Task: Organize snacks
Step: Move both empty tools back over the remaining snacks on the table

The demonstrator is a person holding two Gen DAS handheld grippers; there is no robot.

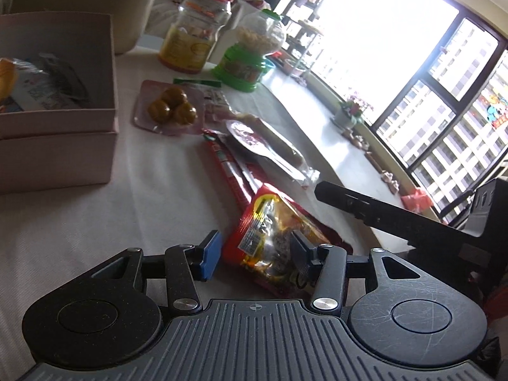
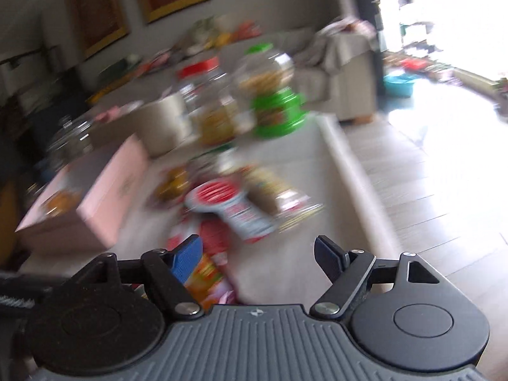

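A red and yellow snack packet (image 1: 270, 241) lies on the white tablecloth (image 1: 95, 222) between the fingers of my left gripper (image 1: 255, 254). The blue pad stands just clear of the packet's left edge, so this gripper is open. Beyond lie a long red packet (image 1: 231, 171), a round white packet (image 1: 250, 139) and a pack of three brown balls (image 1: 171, 108). A pink box (image 1: 57, 120) at the left holds other packets. In the blurred right wrist view my right gripper (image 2: 257, 244) is open and empty above the cloth, the red and yellow packet (image 2: 209, 273) by its blue pad.
A red-lidded jar (image 1: 193, 31) and a green-based jar (image 1: 250, 54) stand at the back, with a beige tub (image 1: 95, 6) behind the box. A finger of the right gripper (image 1: 349, 203) reaches in from the right. The table edge (image 2: 349, 165) drops to a tiled floor.
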